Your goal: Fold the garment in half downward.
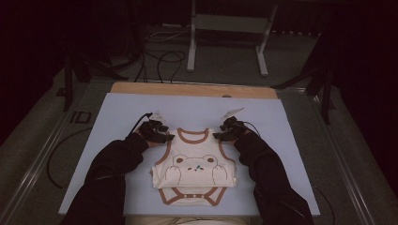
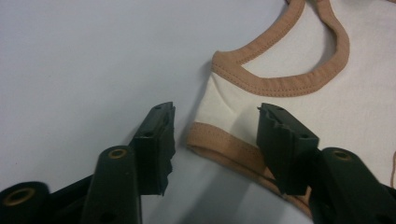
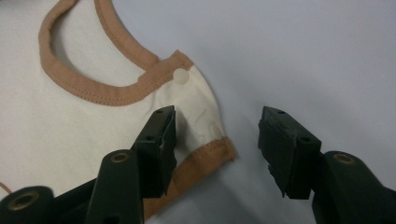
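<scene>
On the pale blue surface in front of us, one cream baby bodysuit is lying flat with its neck opening pointing away from us. It is trimmed in brown and is showing one bear face with two raised paws on its chest; its lower part is folded up, so the snap flap is sitting at the near edge.

We are holding two grippers, one in each hand, and each is sitting at one of the two shoulder straps. The left gripper is resting at the strap on the left side of the high view. In the left gripper view, its two fingers are standing apart, with the brown-edged corner of the strap lying between them, not pinched.

The right gripper is resting at the other strap. In the right gripper view its two fingers are also standing apart; one is hovering over the strap's cloth and the other is over bare surface beside it. One small round snap is showing on the strap's brown binding.

Our two dark sleeves are flanking the bodysuit.
</scene>
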A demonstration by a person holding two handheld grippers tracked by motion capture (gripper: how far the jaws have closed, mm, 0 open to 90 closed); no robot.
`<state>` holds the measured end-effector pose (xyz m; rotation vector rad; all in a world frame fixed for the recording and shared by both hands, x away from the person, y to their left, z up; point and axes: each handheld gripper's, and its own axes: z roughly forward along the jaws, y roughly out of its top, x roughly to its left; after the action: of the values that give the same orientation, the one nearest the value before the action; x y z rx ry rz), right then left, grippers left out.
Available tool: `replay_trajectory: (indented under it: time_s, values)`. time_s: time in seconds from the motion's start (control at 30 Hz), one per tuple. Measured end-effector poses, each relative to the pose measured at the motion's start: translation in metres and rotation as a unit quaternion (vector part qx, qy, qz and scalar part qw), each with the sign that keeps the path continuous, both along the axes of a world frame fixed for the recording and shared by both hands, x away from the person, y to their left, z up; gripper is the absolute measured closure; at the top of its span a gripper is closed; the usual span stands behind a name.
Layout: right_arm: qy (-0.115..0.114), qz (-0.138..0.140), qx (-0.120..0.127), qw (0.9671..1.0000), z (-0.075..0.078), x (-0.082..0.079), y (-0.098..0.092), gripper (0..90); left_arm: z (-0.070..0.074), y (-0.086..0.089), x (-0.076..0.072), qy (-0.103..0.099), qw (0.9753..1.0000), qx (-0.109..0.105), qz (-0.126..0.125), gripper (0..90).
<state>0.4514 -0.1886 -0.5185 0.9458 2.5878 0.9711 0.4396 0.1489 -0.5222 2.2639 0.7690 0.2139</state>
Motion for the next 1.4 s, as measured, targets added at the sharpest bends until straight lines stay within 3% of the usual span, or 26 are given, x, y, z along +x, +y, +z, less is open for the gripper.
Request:
replay_trajectory:
  time_s: [0.13,0.2,0.4,0.67,0.8,0.87,1.0,1.17,1.4]
  values:
    - [0.0,0.009,-0.001,1.0,0.001,-0.002,0.001,57.6,0.0,-0.003,-0.001,0.0,0.9999,0.005,-0.009,54.3]
    - [0.005,0.013,-0.002,0.9999,0.002,-0.002,0.002,62.3,0.001,-0.005,-0.001,0.014,0.9998,-0.002,-0.012,58.4]
    - [0.013,0.018,-0.011,0.9997,0.004,-0.004,0.006,75.8,0.002,-0.007,0.0,0.017,0.9998,0.003,-0.003,69.7]
    - [0.019,0.012,-0.012,0.9997,0.005,-0.005,0.008,79.0,0.002,-0.009,0.001,0.03,0.9995,-0.001,-0.003,84.3]
    - [0.017,0.011,-0.011,0.9997,0.004,-0.006,0.008,79.9,0.003,-0.011,0.001,0.032,0.9995,0.001,-0.001,87.0]
    - [0.015,0.009,-0.012,0.9998,0.005,-0.007,0.009,80.9,0.004,-0.011,0.001,0.028,0.9996,0.009,-0.004,87.8]
    - [0.011,0.011,-0.016,0.9997,0.005,-0.007,0.01,81.3,0.005,-0.011,0.0,0.026,0.9997,0.0,-0.003,88.2]
    - [0.002,0.008,-0.003,1.0,0.013,-0.008,0.008,81.4,0.017,-0.005,-0.001,0.01,0.9996,-0.026,-0.002,88.3]
    - [-0.013,0.009,0.007,0.9998,0.03,-0.01,0.005,81.4,0.035,-0.002,-0.004,-0.018,0.9993,-0.029,-0.012,88.3]
